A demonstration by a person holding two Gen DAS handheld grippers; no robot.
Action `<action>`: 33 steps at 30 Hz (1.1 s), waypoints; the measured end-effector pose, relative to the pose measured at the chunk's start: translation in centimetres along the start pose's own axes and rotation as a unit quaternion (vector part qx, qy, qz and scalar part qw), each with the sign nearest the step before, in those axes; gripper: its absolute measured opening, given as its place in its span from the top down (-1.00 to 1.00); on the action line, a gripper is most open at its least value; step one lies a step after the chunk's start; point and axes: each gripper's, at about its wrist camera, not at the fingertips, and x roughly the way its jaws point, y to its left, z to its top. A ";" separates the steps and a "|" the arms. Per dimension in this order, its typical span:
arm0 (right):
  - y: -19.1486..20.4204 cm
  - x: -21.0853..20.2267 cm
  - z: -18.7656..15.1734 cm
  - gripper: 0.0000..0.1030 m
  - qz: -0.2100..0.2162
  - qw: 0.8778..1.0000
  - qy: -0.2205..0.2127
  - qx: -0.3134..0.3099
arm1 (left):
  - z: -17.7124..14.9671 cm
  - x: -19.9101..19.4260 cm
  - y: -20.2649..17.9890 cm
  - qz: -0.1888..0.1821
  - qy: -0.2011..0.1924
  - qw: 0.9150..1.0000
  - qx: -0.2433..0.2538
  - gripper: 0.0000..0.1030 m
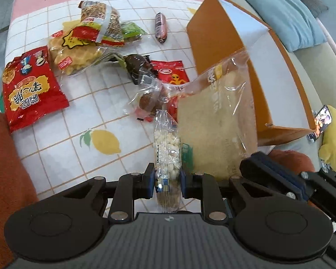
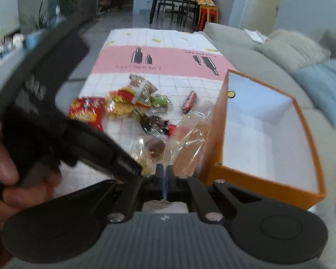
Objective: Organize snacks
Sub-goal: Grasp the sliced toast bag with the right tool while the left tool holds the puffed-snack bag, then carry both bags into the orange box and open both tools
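Right now the left claw (image 1: 167, 179) is clamped on a narrow clear packet of pale nuts (image 1: 168, 148), which stands upright between its pads, above the table (image 1: 56, 143) with its lemon-print grid cloth. Just at 3 o'clock of that packet, the right claw (image 2: 165, 174) pinches the edge of a large clear bag of pale, bread-like food (image 1: 215, 121), its pads almost together on the thin plastic. That bag leans against the near wall of an open orange box (image 2: 268, 134) with a white inside, at 2 o'clock in the left wrist view. Loose snacks lie on the cloth towards 11 o'clock: a red crisp packet (image 1: 31, 87), a yellow cracker bag (image 1: 76, 53), a small sausage stick (image 1: 160, 28) and a red alien-print packet (image 1: 172, 74).
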 end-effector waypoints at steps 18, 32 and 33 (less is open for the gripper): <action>-2.2 2.5 -0.6 -0.10 -0.097 0.991 0.030 0.086 | 0.2 0.1 0.7 -0.008 0.000 1.000 -0.016 0.53; -5.9 5.4 -0.7 0.41 0.016 0.969 0.090 0.228 | 0.2 0.6 0.2 0.010 0.004 1.000 0.002 0.53; -5.9 5.3 -0.6 0.42 0.017 0.971 0.089 0.223 | 0.2 0.6 0.2 0.011 0.004 1.000 0.004 0.53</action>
